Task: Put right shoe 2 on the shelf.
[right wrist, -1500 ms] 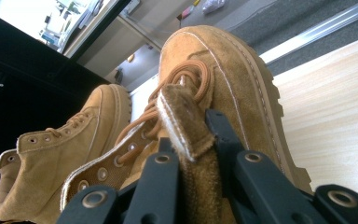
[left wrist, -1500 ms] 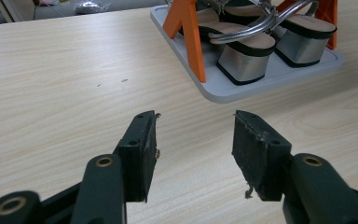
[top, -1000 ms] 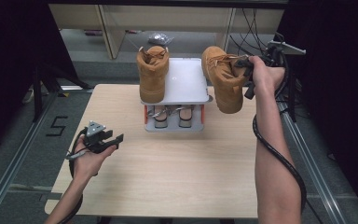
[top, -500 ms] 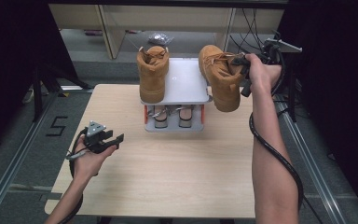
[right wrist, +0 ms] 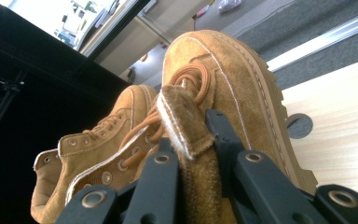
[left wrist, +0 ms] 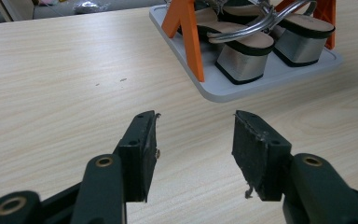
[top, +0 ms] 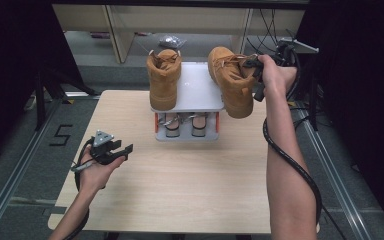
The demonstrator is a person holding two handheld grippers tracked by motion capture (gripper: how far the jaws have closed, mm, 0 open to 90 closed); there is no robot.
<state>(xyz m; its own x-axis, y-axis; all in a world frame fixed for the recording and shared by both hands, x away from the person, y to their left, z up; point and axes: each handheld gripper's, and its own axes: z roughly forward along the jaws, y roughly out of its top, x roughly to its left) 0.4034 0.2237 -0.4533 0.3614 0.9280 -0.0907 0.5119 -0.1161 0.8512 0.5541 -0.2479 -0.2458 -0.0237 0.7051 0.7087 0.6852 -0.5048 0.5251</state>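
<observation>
High view: near the table's (top: 180,195) left edge the left hand-held gripper (top: 116,150) hovers with jaws spread around nothing, well apart from the boots. Farther off, a grey rack (top: 200,90) at the far edge carries one tan boot (top: 163,77) on its top left. Beyond the rack's right side, the right hand-held gripper (top: 252,67) pinches the tongue of a second tan boot (top: 231,80), held tilted in the air.

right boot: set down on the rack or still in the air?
In the air, tilted. The right tool is shut on the right boot by its tongue; in the high view the boot hangs off the rack's top shelf edge.
</observation>
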